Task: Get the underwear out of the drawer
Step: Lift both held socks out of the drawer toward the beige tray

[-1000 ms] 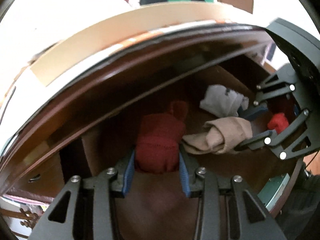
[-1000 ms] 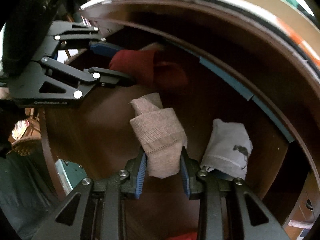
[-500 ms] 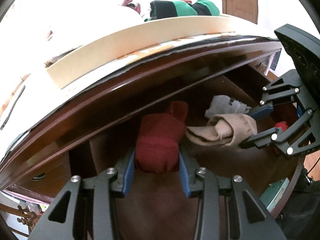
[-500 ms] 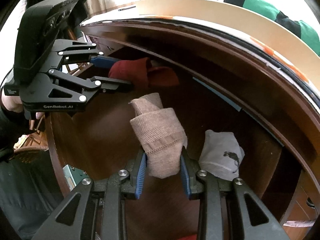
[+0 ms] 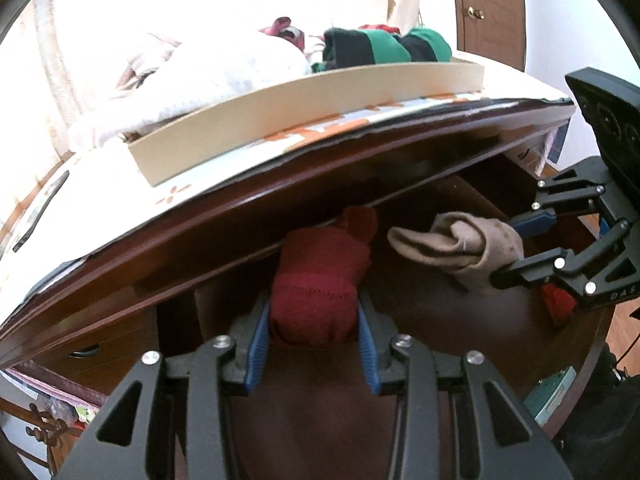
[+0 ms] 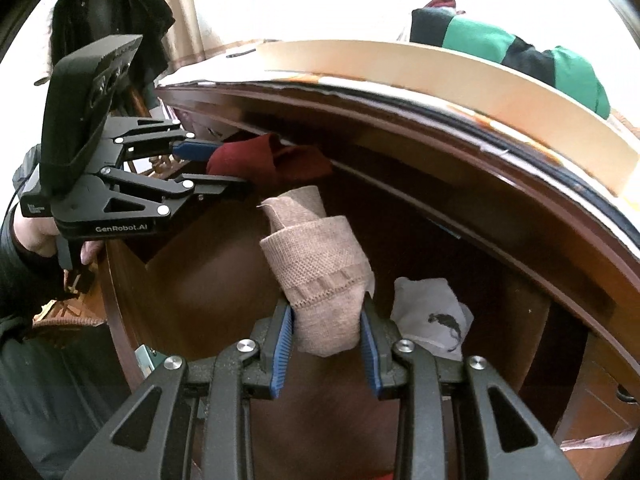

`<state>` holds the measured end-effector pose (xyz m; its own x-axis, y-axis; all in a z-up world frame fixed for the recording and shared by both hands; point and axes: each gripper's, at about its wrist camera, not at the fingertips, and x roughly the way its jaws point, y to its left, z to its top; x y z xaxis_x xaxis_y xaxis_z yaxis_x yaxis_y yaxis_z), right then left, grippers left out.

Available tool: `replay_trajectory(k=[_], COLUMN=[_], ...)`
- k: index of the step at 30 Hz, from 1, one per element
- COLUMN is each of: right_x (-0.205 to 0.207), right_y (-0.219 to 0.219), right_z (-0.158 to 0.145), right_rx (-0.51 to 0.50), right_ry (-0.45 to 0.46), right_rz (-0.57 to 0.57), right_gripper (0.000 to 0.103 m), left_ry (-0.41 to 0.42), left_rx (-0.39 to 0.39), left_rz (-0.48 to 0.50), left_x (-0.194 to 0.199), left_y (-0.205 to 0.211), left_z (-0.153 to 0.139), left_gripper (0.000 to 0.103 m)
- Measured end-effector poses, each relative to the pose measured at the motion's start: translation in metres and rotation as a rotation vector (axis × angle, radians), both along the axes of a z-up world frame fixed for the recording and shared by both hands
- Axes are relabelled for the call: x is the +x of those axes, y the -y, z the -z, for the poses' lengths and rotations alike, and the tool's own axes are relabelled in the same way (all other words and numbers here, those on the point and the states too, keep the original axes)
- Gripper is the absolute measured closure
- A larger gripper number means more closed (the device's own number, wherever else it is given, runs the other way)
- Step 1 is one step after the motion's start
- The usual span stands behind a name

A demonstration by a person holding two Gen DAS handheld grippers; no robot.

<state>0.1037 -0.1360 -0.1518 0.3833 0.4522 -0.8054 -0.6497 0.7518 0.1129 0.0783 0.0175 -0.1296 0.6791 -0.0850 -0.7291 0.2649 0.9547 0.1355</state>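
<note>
Left tongs (image 5: 314, 344) clamped on dark red underwear (image 5: 320, 280) close under dresser top's front edge (image 5: 200, 236), right tongs (image 6: 326, 344) clamped on beige underwear (image 6: 320, 276) above open drawer (image 6: 120, 292), white garment (image 6: 432, 320) on drawer floor at right, bare floor left.

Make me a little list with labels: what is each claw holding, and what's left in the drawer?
left gripper: shut on dark red bundle
right gripper: shut on beige bundle
drawer: open, dark wood
left in drawer: white bundle with a small dark print, bright red piece
on top of dresser: shallow cream tray with a green and black garment
</note>
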Motion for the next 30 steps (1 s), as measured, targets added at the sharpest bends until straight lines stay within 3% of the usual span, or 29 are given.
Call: replay_trajectory(k=[30], right_x=[-0.025], right_y=[0.042], right_z=[-0.023], right_rx=[0.171], right_ry=[0.167], right_rz=[0.08], right_gripper=[0.07], left_ry=[0.183], left_rx=[-0.064], left_rz=[-0.066], left_x=[-0.022], left_y=[-0.019], left_z=[-0.017], left_gripper=[0.065])
